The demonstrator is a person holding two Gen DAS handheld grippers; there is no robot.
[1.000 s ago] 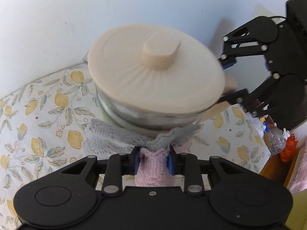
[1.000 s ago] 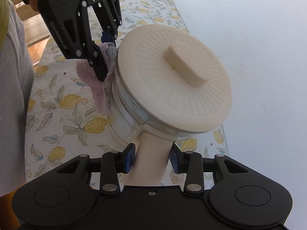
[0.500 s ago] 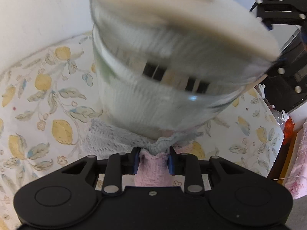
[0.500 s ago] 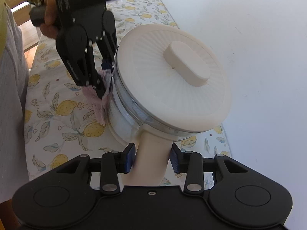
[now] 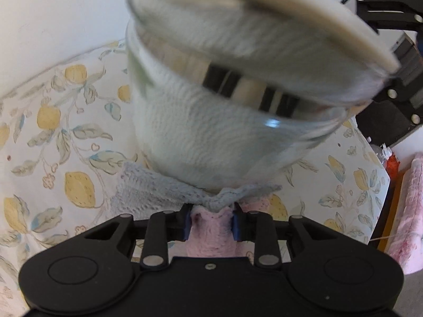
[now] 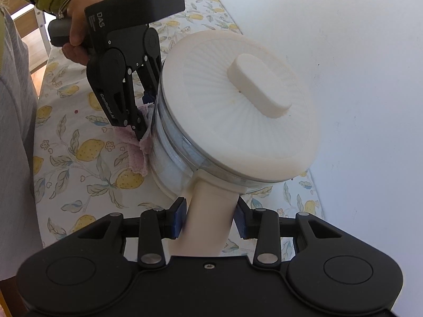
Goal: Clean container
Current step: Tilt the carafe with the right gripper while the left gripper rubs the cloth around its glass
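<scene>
container (image 6: 185, 142) on tabletop (image 6: 79, 185) | cloth (image 5: 169, 187) against its side (wall (image 6: 357, 79) behind) | handle (image 6: 208, 211) nearest right camera

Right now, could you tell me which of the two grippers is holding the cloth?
The left gripper is shut on the pink cloth, pressed against the container side. The right gripper instead clamps the cream handle.

cream lid (image 6: 238, 100), pink cloth (image 5: 211, 232), lemon-print tablecloth (image 5: 66, 158)

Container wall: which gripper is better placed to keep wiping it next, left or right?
Left. The left gripper is shut on the pink cloth, which lies against the container side. The right gripper is shut on the cream handle, steadying it.
</scene>
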